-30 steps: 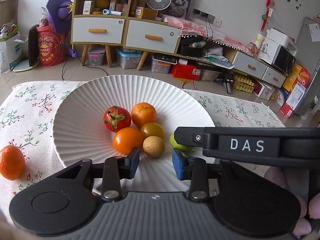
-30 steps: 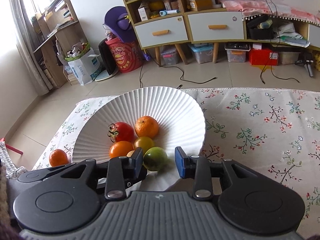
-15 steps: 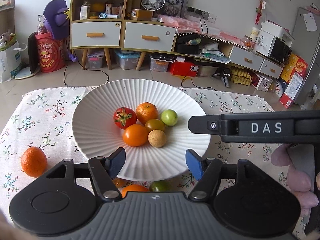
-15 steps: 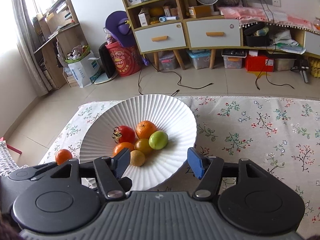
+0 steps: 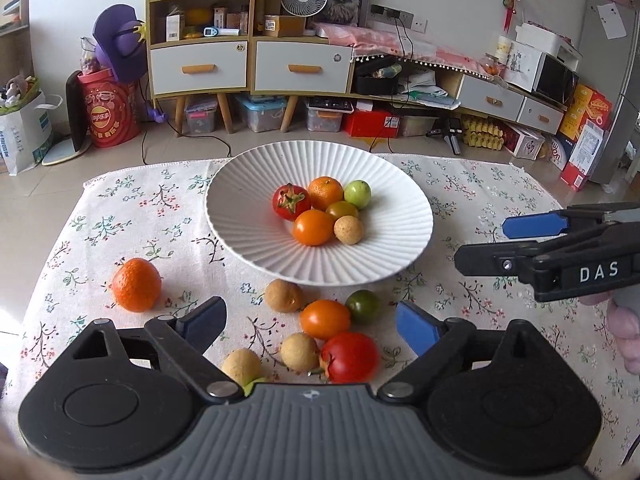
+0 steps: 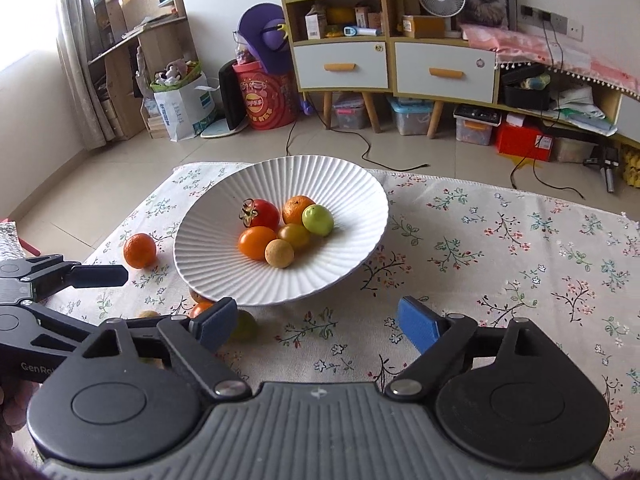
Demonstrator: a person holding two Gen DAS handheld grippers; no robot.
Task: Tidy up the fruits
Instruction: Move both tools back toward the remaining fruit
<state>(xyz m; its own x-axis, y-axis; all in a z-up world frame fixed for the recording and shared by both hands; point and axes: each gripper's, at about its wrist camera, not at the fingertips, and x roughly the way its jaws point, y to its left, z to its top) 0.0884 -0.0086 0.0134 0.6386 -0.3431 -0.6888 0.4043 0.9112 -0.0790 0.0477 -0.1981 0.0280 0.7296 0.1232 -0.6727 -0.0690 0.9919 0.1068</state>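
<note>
A white ribbed plate (image 5: 248, 216) (image 6: 352, 204) holds several fruits: a red tomato (image 5: 291, 202), a mandarin (image 5: 326, 193), a green lime (image 5: 357, 195), an orange tomato (image 5: 314, 227) and a longan (image 5: 349, 230). My left gripper (image 5: 310, 326) is open and empty above loose fruits on the cloth: an orange tomato (image 5: 325, 319), a red tomato (image 5: 349, 357), a green tomato (image 5: 362, 306) and longans (image 5: 283, 296). A mandarin (image 5: 136, 285) lies to the left. My right gripper (image 6: 316, 326) is open and empty, in front of the plate.
A floral tablecloth (image 6: 500, 264) covers the table. The right gripper also shows at the right of the left wrist view (image 5: 532, 240). Behind the table are a tiled floor, cabinets (image 5: 248, 64) and storage boxes.
Both grippers have pulled back from the plate and opened wider. The green lime that was between the right gripper's fingers now lies in the plate. Loose fruits in front of the plate have come into view.
</note>
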